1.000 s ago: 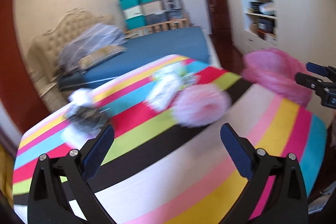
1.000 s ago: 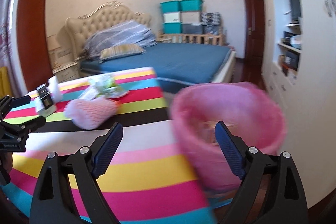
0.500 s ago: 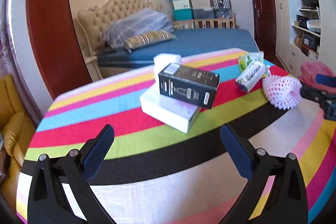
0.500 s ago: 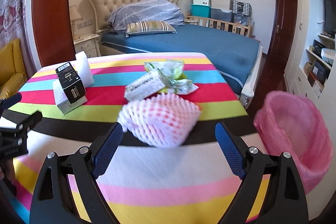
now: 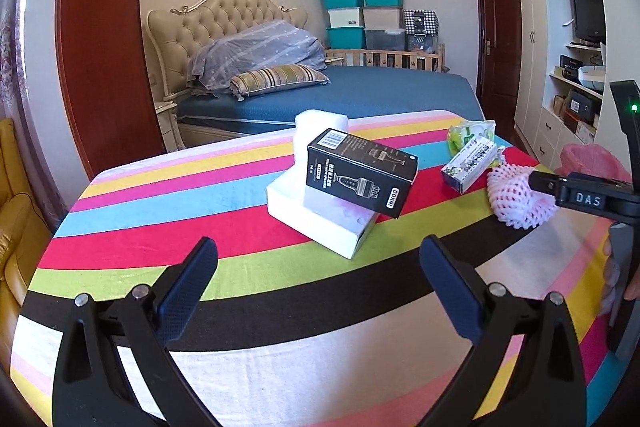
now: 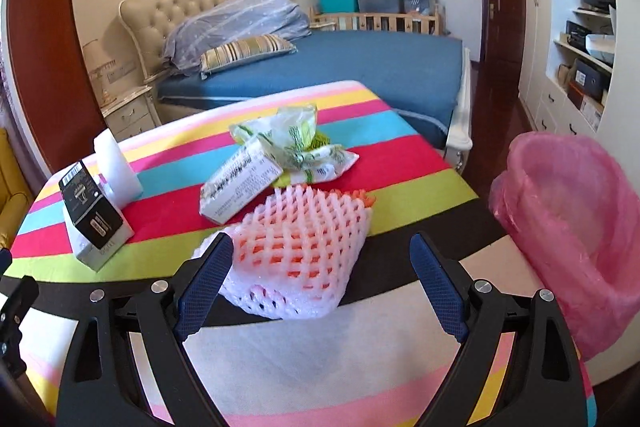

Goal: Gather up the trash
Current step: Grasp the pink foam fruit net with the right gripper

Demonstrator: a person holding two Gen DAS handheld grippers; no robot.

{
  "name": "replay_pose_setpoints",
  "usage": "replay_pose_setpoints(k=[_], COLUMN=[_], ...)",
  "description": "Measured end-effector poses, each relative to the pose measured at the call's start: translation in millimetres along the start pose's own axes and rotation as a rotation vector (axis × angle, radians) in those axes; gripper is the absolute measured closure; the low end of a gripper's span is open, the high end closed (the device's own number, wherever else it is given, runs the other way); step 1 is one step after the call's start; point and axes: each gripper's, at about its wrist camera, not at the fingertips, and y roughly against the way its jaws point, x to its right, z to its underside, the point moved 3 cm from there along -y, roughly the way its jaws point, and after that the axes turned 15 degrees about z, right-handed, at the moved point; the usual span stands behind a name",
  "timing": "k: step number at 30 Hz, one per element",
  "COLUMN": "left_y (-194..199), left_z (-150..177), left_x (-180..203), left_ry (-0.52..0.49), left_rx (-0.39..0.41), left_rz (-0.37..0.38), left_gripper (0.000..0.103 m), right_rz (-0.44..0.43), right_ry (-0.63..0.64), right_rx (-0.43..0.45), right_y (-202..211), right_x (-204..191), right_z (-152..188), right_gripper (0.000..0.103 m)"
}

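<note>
Left wrist view: the left gripper occupies the lower frame with its jaws spread wide and nothing between them, above a striped tablecloth. At centre, a black box leans tilted on a white box, with a white foam block standing upright behind them. At right centre lie a printed carton and a green wrapper; a white foam fruit net lies just beside them, at the tip of the right gripper, which enters from the right edge.

Right wrist view: the right gripper is open, its fingers standing to either side of the foam fruit net at lower centre; the left pad appears to touch the net's edge, the right pad stands clear. The carton and wrapper lie beyond the net. The black box sits at left. A bin lined with a pink bag stands at the right edge, beside the table.
</note>
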Motion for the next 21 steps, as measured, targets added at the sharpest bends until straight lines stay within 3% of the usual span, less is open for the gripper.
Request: replay_pose_setpoints(k=[7, 13, 14, 16, 21], left_y=[2, 1, 1, 0, 0], left_z=[1, 1, 1, 1, 2], left_x=[2, 2, 2, 1, 2], left_ry=[0.005, 0.012, 0.013, 0.016, 0.022], left_rx=[0.015, 0.009, 0.007, 0.006, 0.001], left_rz=[0.009, 0.015, 0.015, 0.016, 0.017], left_gripper=[0.005, 0.005, 0.005, 0.005, 0.005], right_rz=[0.001, -0.051, -0.057, -0.078, -0.082], right_ry=[0.096, 0.148, 0.156, 0.17, 0.194], right_rx=[-0.039, -0.097, -0.097, -0.081, -0.028], right_y=[-8, -16, -15, -11, -1], right_x=[-21, -33, -35, -39, -43], right_z=[2, 8, 9, 9, 9], right_gripper=[0.018, 0.019, 0.021, 0.042, 0.056])
